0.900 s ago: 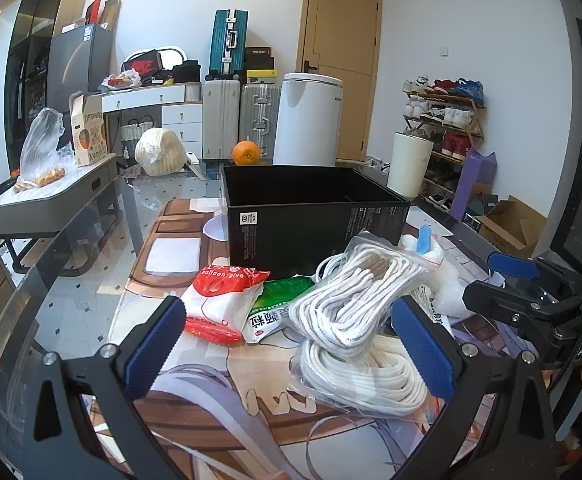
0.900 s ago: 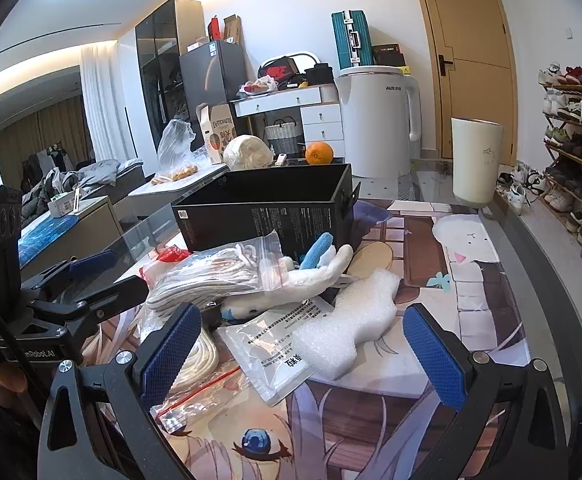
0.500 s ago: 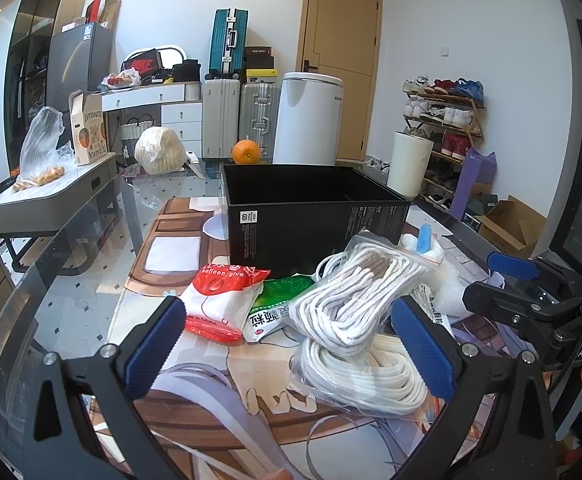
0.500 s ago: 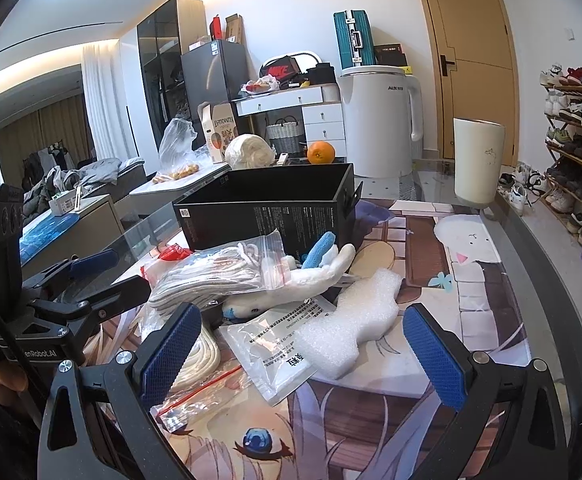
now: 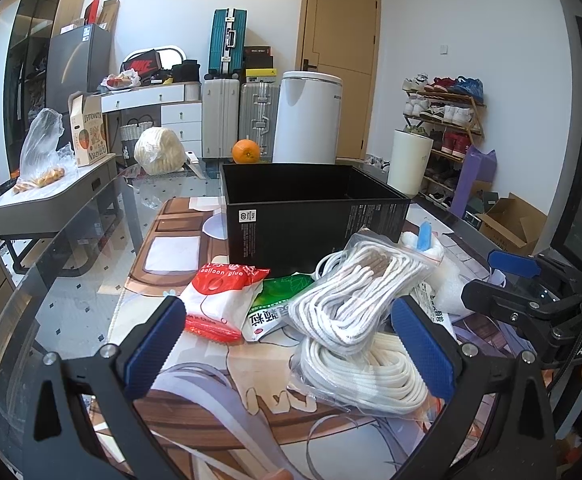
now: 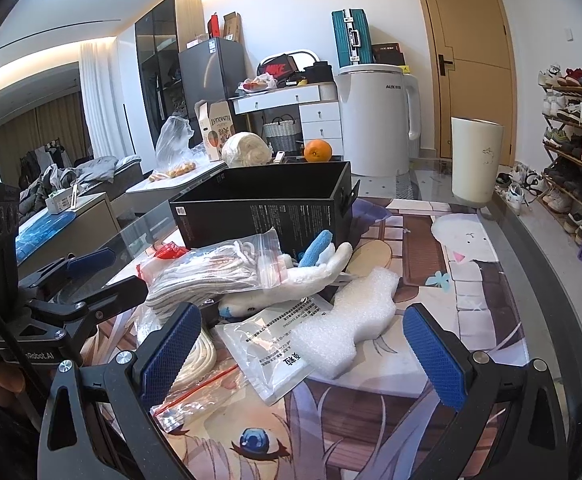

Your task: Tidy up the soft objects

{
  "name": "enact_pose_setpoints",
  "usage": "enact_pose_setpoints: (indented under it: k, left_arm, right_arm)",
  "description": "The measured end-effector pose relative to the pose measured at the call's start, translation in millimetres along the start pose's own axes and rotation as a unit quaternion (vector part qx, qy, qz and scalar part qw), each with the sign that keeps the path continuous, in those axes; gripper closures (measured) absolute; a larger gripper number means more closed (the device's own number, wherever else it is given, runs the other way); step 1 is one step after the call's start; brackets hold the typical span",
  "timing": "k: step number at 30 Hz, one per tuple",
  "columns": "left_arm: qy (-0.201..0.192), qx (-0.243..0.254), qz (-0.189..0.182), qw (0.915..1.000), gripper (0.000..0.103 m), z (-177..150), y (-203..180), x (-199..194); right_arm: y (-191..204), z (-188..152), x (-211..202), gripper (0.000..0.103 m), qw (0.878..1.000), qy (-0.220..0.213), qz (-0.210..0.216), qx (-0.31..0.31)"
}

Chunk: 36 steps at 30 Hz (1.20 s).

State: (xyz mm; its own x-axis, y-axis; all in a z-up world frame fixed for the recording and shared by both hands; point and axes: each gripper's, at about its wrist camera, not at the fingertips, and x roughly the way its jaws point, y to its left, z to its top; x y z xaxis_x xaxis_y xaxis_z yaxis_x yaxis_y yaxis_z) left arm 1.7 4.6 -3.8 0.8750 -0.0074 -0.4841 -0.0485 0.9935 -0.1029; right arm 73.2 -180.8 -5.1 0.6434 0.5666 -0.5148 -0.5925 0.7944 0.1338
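An open black box (image 5: 315, 216) (image 6: 263, 208) stands on the table behind a pile of soft things. The pile holds two clear bags of white rope (image 5: 355, 296) (image 5: 367, 372), a red and white balloon glue packet (image 5: 219, 296), a green packet (image 5: 279, 300), a white and blue plush toy (image 6: 291, 280), a white foam piece (image 6: 347, 332) and a flat clear packet (image 6: 267, 348). My left gripper (image 5: 287, 340) is open and empty, just short of the packets and rope. My right gripper (image 6: 303, 352) is open and empty, around the flat packet and foam.
The table has a glass rim (image 5: 51, 264) and a cartoon-print mat (image 6: 471, 280). An orange (image 5: 246, 151) and a white bundle (image 5: 159, 156) lie beyond the box. A white bin (image 6: 477, 160), a shoe rack (image 6: 575, 128) and suitcases (image 5: 227, 80) stand further off.
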Motion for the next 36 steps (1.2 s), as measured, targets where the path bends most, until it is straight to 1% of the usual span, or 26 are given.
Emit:
enact_pose_setpoints:
  k: [27,36]
  left_arm:
    - [0.000,0.004,0.003,1.0000,0.000,-0.2,-2.4,-0.1]
    - [0.000,0.017,0.004,0.9998,0.000,-1.9,-6.0,0.5]
  right_arm:
    - [0.2,0.3,1.0,0.000,1.000,0.003,-0.001,0.000]
    - [-3.8,0.2,0.6,0.000,1.000,0.003,-0.002,0.001]
